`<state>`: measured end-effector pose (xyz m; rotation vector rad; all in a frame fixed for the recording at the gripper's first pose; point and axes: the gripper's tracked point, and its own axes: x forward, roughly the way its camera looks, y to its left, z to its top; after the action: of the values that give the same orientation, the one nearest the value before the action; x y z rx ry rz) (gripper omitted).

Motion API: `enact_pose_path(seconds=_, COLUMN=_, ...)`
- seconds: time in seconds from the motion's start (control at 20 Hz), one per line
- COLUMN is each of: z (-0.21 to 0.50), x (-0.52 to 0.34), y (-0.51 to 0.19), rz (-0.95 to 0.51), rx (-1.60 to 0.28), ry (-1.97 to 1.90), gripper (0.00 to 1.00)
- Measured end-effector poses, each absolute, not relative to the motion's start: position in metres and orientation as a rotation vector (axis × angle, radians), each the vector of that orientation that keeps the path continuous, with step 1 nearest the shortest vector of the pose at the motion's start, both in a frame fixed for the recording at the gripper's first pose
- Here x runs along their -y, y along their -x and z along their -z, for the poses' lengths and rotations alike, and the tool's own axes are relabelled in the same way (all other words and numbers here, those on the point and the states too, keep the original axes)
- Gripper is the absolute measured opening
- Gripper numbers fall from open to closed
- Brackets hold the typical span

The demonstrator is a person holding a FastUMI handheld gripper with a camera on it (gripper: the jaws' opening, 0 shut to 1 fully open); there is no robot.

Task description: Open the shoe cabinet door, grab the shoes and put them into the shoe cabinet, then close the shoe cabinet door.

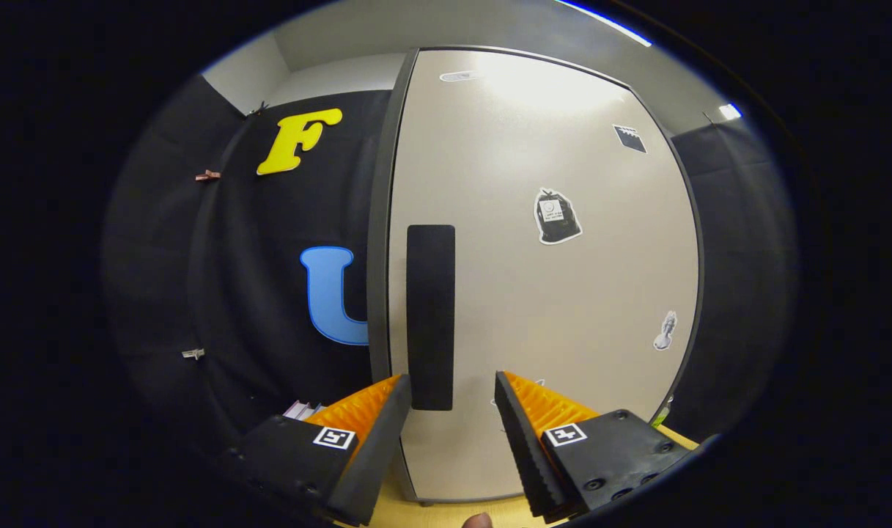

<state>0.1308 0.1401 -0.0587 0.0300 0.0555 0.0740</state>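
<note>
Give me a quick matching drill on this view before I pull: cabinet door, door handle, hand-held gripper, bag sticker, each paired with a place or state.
Things:
1. cabinet door
2. door handle
3. hand-held gripper
4. bag sticker

Places or states:
A. open, fingers either side of the handle's lower end
B. closed
C. dark upright bar near the door's left edge
D. on the door face, up and right of the handle

Pairs: 1-B, 2-C, 3-A, 4-D

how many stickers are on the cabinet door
4 clear ones on the door: a pale one at the top, a dark one upper right, a bag-shaped one mid-door, a small one lower right. The open gripper's fingers may hide another.
</note>
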Motion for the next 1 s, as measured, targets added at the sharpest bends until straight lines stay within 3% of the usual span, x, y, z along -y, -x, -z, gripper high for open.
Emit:
enact_pose_path(seconds=0.1, z=0.068, x=-0.143, y=-0.137, rz=-0.071, rx=-0.096, ry=-0.044, gripper=0.79)
enact_pose_path(seconds=0.25, z=0.069, x=-0.143, y=-0.14, rz=-0.06, rx=-0.098, ry=-0.074, gripper=0.6)
enact_pose_path(seconds=0.6, z=0.044, x=-0.148, y=-0.157, rz=-0.029, rx=-0.065, ry=-0.026, gripper=0.59)
enact_pose_path(seconds=0.65, z=0.044, x=-0.148, y=-0.16, rz=-0.024, rx=-0.06, ry=-0.026, gripper=0.39)
enact_pose_path(seconds=1.0, z=0.044, x=-0.149, y=-0.149, rz=-0.094, rx=-0.095, ry=-0.007, gripper=0.2)
